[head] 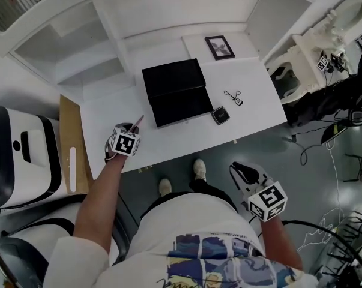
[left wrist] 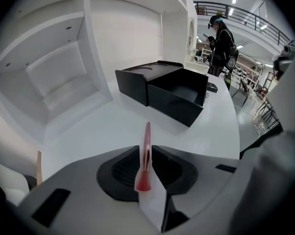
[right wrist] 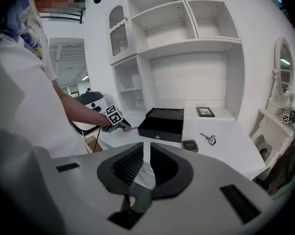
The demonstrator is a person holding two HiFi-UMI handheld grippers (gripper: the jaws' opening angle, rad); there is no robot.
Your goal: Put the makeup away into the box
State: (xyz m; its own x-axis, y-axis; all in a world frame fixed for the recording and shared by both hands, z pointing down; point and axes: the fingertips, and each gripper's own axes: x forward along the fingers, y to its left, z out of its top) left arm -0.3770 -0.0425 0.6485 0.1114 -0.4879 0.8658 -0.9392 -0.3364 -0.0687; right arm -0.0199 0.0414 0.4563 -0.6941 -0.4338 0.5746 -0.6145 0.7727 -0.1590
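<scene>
The left gripper (head: 134,125) is clamping its jaws on a slim pink makeup stick (left wrist: 147,151), aiming it toward the open black box (head: 174,92) at one o'clock on the surface (head: 253,95). The right gripper (head: 244,173) is waiting off the surface at five o'clock, jaws slightly parted and empty.

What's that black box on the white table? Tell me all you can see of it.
The matte black box is rectangular, perhaps card. Its drawer is pulled out toward the person, open on top and seemingly empty, with a small knob on its front. The top has a shallow recess. It stands flat on the white table; nothing rests on it.
</scene>
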